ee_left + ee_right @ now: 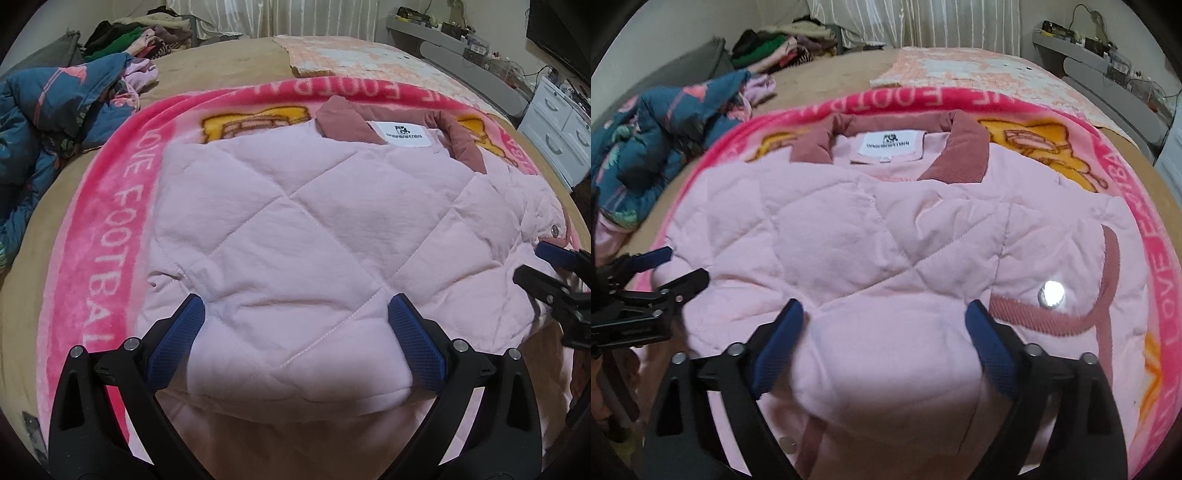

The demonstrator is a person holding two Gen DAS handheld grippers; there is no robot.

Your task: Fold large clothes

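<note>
A pink quilted jacket (pixel 295 221) with a dusty-rose collar (pixel 343 118) and a white label lies on a pink football blanket (pixel 110 229) on the bed. It also shows in the right wrist view (pixel 871 236), with a shiny snap (pixel 1050 293) near its rose trim. My left gripper (pixel 295 317) is open, its blue pads on either side of the jacket's near fold. My right gripper (pixel 884 317) is open the same way over the jacket's near edge. Each gripper shows at the side of the other's view: the right (pixel 546 266), the left (pixel 676 269).
A blue patterned jacket (pixel 48 122) lies heaped on the left of the bed. A pile of clothes (pixel 136 37) sits at the far left. A pale checked blanket (pixel 362 55) lies beyond. White drawers (pixel 561 140) and a cluttered shelf (pixel 443 29) stand at the right.
</note>
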